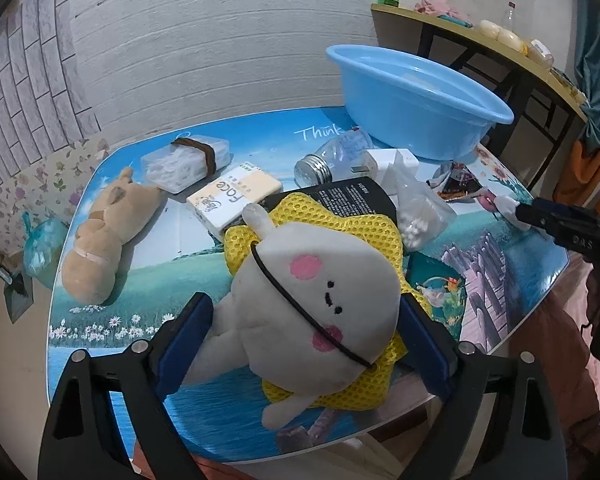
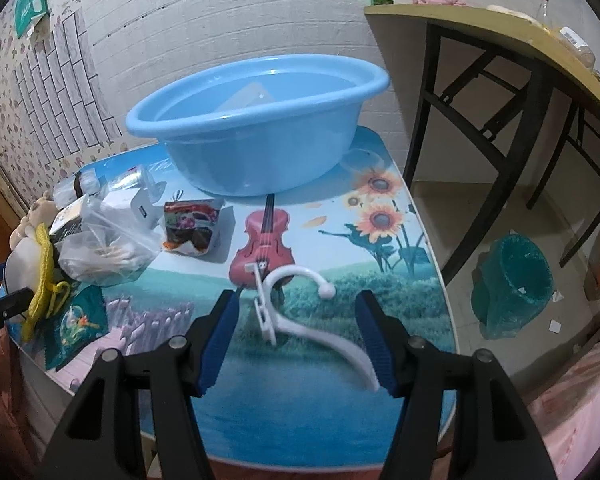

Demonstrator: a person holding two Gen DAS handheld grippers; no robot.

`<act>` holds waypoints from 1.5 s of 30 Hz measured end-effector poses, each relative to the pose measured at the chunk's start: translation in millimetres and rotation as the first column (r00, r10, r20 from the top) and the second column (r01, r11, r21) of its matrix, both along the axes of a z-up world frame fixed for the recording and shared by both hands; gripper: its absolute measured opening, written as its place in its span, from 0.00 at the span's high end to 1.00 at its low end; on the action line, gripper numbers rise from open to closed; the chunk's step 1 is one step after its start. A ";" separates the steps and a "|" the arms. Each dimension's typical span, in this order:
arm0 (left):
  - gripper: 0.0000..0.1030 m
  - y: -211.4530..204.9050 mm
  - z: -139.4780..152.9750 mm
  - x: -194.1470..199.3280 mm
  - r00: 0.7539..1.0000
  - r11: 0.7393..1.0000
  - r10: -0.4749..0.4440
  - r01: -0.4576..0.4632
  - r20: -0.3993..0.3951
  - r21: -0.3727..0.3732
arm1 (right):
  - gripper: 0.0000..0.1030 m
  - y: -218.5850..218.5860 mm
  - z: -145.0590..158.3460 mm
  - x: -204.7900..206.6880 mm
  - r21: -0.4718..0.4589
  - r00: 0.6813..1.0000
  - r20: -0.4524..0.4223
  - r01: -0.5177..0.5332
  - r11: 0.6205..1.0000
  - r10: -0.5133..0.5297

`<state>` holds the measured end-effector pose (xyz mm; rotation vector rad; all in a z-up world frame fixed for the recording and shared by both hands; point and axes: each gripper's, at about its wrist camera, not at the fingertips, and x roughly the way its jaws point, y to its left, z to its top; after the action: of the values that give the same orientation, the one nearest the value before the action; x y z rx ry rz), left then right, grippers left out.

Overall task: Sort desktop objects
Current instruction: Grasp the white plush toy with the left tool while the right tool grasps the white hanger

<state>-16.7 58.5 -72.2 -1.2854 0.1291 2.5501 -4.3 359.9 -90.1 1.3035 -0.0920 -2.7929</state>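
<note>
Two grippers work a cluttered table (image 2: 400, 264): the left gripper (image 1: 300, 340) straddles a white plush (image 1: 312, 304) on yellow mesh (image 1: 380, 228) near the edge, jaws apart and flanking it for a likely pickup. The right gripper (image 2: 300, 340), jaws apart, has a white hanger (image 2: 300, 308) touching its right pad, probably bound for the basin (image 2: 260, 136) at the far side.

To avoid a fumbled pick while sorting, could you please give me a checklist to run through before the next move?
1. White plush toy sits between the left gripper pads: ok.
2. Pads pressing firmly on the toy: cannot tell.
3. Yellow mesh bag clear of the toy: not ok, it lies underneath.
4. White hanger between the right gripper pads: ok.
5. Both pads touching the hanger: not ok, only one does.
6. Blue basin open for a drop: ok.
</note>
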 end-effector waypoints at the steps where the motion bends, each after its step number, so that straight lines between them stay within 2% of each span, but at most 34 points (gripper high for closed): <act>1: 0.14 0.0 0.3 0.2 1.000 1.000 -0.003 0.003 -0.001 0.000 | 0.42 0.1 -1.2 -1.7 -0.002 1.000 0.002 -0.003 1.000 0.003; 8: 0.20 -1.8 2.5 2.6 1.000 1.000 -0.004 0.004 -0.006 0.005 | 0.42 -6.9 -10.2 -6.5 0.006 0.998 0.032 -0.048 0.999 0.047; 13: 0.22 -4.6 7.9 5.5 1.000 1.000 0.003 -0.003 -0.020 0.013 | 0.42 -6.0 -10.3 -5.0 0.012 0.998 0.016 -0.053 0.999 0.053; 15: 0.22 -6.8 11.0 6.9 1.000 1.000 0.011 -0.010 -0.029 0.019 | 0.57 -6.7 -10.2 -3.9 0.013 0.998 0.011 -0.062 0.998 0.062; 18: 0.22 -10.7 15.9 7.9 0.999 0.999 0.023 -0.022 -0.039 0.030 | 0.64 -10.0 -9.6 -2.0 0.025 0.997 0.012 -0.080 0.996 0.080; 19: 0.22 -11.9 17.3 8.3 0.999 0.999 0.029 -0.027 -0.044 0.028 | 0.68 -11.1 -8.7 -1.5 0.027 0.996 0.009 -0.084 0.996 0.084; 20: 0.22 -12.4 18.3 8.7 0.998 0.999 0.032 -0.031 -0.047 0.026 | 0.78 -12.3 -7.9 -1.1 0.027 0.996 0.007 -0.089 0.996 0.089; 24: 0.24 -17.3 22.9 10.9 0.997 0.998 0.046 -0.044 -0.061 0.033 | 0.81 -17.7 -5.2 2.6 0.016 0.994 0.005 -0.111 0.994 0.110; 26: 0.38 -18.5 24.8 10.9 0.997 0.998 0.051 -0.049 -0.060 0.036 | 0.84 -20.7 -2.5 5.4 0.018 0.992 -0.006 -0.122 0.992 0.122; 30: 0.38 -22.2 21.9 10.0 0.997 0.997 0.063 -0.060 -0.044 0.052 | 0.88 -22.6 2.3 7.0 0.010 0.990 -0.022 -0.136 0.991 0.136; 34: 0.37 -20.7 20.9 13.1 0.997 0.998 0.052 -0.050 -0.052 0.036 | 0.86 -21.9 2.3 8.2 -0.005 0.990 -0.015 -0.138 0.990 0.138; 36: 0.32 -20.3 20.2 14.0 0.997 0.998 0.049 -0.048 -0.055 0.031 | 0.74 -21.5 5.1 10.7 0.007 0.992 -0.028 -0.124 0.992 0.124; 38: 0.24 -20.2 18.4 13.4 0.997 0.998 0.055 -0.054 -0.050 0.023 | 0.54 -22.1 7.8 13.3 0.030 0.992 -0.046 -0.115 0.993 0.116; 41: 0.20 -20.8 14.0 11.1 0.997 0.998 0.064 -0.064 -0.045 0.011 | 0.49 -19.5 10.8 15.6 0.039 0.992 -0.068 -0.100 0.994 0.102; 45: 0.15 -20.4 9.3 8.1 0.997 0.998 0.064 -0.064 -0.036 0.017 | 0.47 -12.8 5.0 10.3 0.041 0.996 -0.045 -0.074 0.996 0.076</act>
<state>-8.5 38.1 -63.0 -1.2575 0.0762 2.6237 6.0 347.1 -85.1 1.2226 0.0145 -2.7733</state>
